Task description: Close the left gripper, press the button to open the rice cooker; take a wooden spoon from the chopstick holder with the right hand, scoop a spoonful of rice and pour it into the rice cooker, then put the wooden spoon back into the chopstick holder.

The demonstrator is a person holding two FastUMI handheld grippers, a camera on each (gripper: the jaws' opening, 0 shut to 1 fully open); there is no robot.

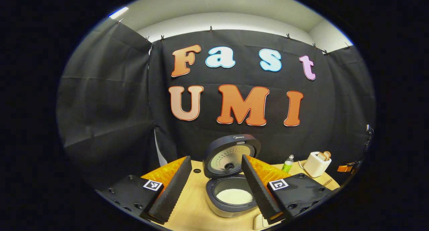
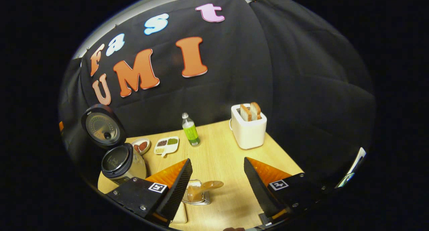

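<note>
- In the left gripper view, rice cooker (image 1: 231,187) on the wooden table (image 1: 191,207), lid (image 1: 232,155) swung up and back, inner face of the lid turned toward the camera, standing close to upright behind the pot.
- White rice (image 1: 234,196) lying in the bottom of the open pot.
- Left gripper (image 1: 216,187) with jaws spread wide, holding nothing; cooker seen between the two fingers and farther off, right-hand finger (image 1: 258,187) overlapping the pot's rim in the picture.
- In the right gripper view, wooden spoon (image 2: 202,187) resting in a clear wire-rimmed chopstick holder (image 2: 196,194), long axis running roughly left to right across the picture, rounded bowl end pointing right, out past the holder's rim.
- Right gripper (image 2: 218,187) open wide, gripping nothing; spoon between the fingers, nearer the left-hand finger (image 2: 177,187), its handle end partly hidden behind that finger; touching or not, cannot tell.
- Same view, far left: the cooker again (image 2: 122,164), lid raised.
- Counted on the table: one rice cooker, one wooden spoon, one holder, one white toaster (image 2: 248,128) with two slices of bread (image 2: 250,111) standing up in it, one green bottle (image 2: 190,130), one small divided tray (image 2: 166,145) with three fillings, one small dish (image 2: 140,146) beside it.
- Toaster (image 1: 316,164) and bottle (image 1: 287,164) also to the right of the cooker in the left gripper view.
</note>
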